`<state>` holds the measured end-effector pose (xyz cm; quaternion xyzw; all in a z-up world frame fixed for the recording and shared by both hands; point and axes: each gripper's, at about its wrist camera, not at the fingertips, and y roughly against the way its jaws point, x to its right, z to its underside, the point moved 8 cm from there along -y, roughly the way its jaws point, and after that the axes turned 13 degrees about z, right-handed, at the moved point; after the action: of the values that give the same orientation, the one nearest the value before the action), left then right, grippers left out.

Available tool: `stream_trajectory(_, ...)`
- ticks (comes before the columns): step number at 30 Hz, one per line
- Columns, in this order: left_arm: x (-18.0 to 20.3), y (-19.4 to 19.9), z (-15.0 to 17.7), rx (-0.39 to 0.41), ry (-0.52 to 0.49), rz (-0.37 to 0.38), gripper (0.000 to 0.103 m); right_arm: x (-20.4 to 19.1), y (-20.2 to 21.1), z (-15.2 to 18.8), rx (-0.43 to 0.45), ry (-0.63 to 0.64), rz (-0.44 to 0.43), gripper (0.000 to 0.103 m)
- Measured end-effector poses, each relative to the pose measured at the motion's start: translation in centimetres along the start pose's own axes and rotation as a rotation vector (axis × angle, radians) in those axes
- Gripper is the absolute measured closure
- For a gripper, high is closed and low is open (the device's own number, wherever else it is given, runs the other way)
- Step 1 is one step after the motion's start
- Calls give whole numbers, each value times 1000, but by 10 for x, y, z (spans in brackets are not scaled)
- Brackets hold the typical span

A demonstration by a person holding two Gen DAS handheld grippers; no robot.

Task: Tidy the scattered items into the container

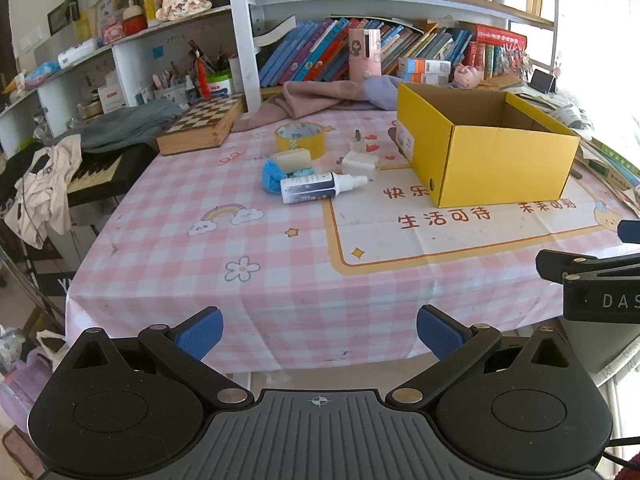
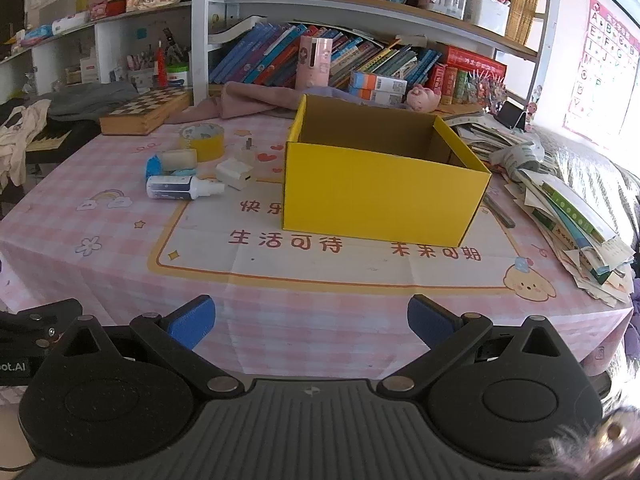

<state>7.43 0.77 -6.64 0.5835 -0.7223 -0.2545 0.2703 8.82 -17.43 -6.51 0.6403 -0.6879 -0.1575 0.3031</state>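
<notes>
Box: yellow cardboard box (image 2: 380,196), open top, on the desk (image 1: 280,288) toward its right edge.
Scattered items: tape roll (image 1: 299,140), white charger (image 1: 360,164), small plug (image 1: 357,142), spray bottle (image 1: 320,187) lying flat, blue cloth (image 1: 272,176) with pale block (image 1: 294,159), all clustered left of the box, toward the back edge.
Left gripper (image 1: 319,334): wide apart, holding nothing, near the front edge.
Right gripper (image 2: 311,322): wide apart, holding nothing, at the front edge.
</notes>
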Motion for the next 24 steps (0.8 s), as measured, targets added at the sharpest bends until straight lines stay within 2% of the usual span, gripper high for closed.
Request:
stream_trajectory(10, -7, 3, 4, 3, 34, 33, 0, -16, 6, -1, 18, 35, -56, 0)
stream_trajectory(24, -16, 12, 11, 3, 31, 6, 0, -27, 11, 0, 19, 23, -96, 0)
